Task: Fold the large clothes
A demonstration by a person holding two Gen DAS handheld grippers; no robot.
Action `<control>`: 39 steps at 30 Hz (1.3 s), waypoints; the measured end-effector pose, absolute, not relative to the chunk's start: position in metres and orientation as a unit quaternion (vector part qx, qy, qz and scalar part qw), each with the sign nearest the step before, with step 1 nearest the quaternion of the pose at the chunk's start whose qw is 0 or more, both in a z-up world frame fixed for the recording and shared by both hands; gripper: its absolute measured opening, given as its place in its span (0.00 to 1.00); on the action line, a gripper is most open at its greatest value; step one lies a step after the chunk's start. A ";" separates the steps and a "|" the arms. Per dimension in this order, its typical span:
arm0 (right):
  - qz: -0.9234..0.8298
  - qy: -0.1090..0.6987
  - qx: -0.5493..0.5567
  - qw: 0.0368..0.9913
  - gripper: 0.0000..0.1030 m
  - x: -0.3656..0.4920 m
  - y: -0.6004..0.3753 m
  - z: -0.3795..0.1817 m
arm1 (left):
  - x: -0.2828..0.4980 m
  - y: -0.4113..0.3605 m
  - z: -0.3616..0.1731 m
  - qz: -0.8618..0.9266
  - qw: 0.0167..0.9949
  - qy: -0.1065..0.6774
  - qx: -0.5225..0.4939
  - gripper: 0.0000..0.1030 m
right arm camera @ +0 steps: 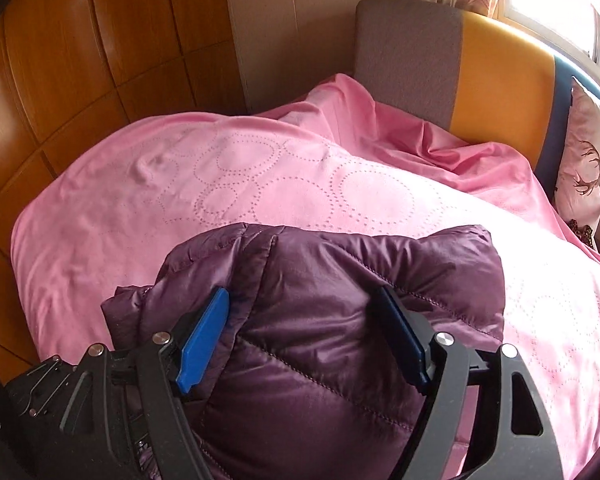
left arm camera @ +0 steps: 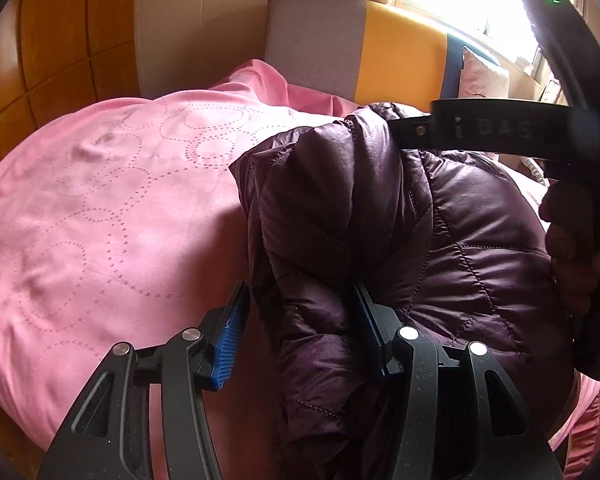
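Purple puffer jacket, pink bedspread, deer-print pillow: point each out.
purple puffer jacket [right arm camera: 324, 320], right wrist view, quilted panel between the fingers
pink bedspread [left arm camera: 100, 208], left wrist view, dotted-circle area
deer-print pillow [right arm camera: 584, 164], right wrist view, printed face

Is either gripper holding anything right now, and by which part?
Nothing looks held. The left gripper stands open around a fold at the jacket edge, with a gap beside one pad. The right gripper is open astride its folded top.
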State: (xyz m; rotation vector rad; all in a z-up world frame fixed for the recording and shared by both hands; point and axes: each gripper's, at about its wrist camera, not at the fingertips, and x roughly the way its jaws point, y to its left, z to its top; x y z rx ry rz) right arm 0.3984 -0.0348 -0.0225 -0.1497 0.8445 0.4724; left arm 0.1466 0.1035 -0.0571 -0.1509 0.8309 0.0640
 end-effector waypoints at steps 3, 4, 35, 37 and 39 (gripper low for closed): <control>0.224 0.420 -0.073 0.876 0.76 0.402 -0.029 -0.027 | 0.145 0.104 -0.059 0.030 0.913 0.401 -0.074 0.49; 0.226 0.425 -0.075 0.873 0.76 0.404 -0.030 -0.029 | 0.145 0.104 -0.060 0.029 0.913 0.401 -0.076 0.49; 0.317 0.507 0.270 0.755 0.98 0.372 -0.185 -0.098 | 0.158 0.164 -0.106 -0.085 0.874 0.408 -0.252 0.58; 0.331 0.506 0.290 0.742 0.92 0.372 -0.181 -0.106 | 0.157 0.167 -0.108 -0.097 0.867 0.407 -0.272 0.54; 0.336 0.497 0.285 0.747 0.82 0.369 -0.182 -0.101 | 0.156 0.167 -0.108 -0.120 0.860 0.400 -0.294 0.48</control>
